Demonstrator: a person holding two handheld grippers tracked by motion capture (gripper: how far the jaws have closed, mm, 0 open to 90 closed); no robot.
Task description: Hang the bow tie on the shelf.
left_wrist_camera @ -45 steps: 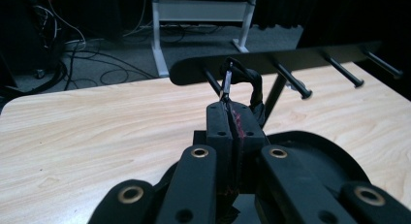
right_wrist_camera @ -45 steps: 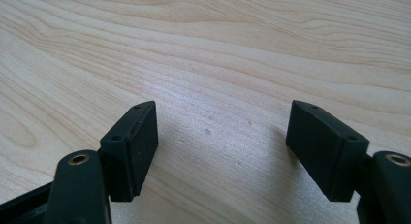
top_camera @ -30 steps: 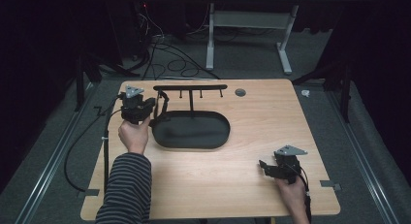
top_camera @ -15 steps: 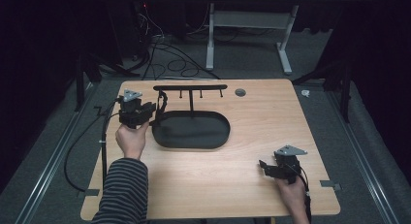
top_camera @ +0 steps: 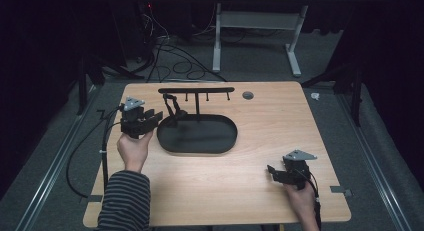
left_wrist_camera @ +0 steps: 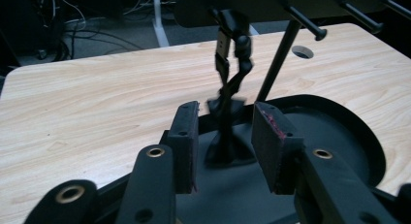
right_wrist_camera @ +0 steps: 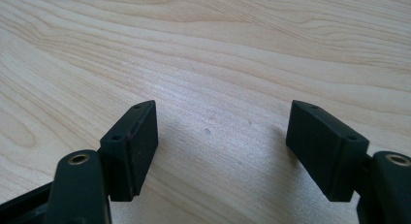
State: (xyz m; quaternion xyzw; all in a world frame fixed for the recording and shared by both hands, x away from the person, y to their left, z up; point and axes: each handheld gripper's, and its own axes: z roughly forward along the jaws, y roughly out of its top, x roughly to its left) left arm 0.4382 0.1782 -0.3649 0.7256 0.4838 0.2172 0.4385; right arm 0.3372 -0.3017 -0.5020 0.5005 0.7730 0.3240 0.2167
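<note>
The left hand-held gripper (top_camera: 151,118), its jaws just opened and released, sits at nine o'clock of the black tray (top_camera: 220,141), where the dark strap (left_wrist_camera: 231,83) dangles from the rack (top_camera: 196,90). A careless withdrawal could snag the strap and pull it off its peg. The right hand-held gripper (right_wrist_camera: 220,146) rests wide open on the surface (top_camera: 260,191) near five o'clock.

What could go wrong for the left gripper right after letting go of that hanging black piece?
1. The left gripper has just been opening; the black hanging piece stands between its pads, apparently untouched, and looks blurred, so it may swing off its peg.
2. Pulling back askew, a pad could snag it and tug the rack.
3. The jaws sit over the tray rim; dipping could knock the black tray.
</note>
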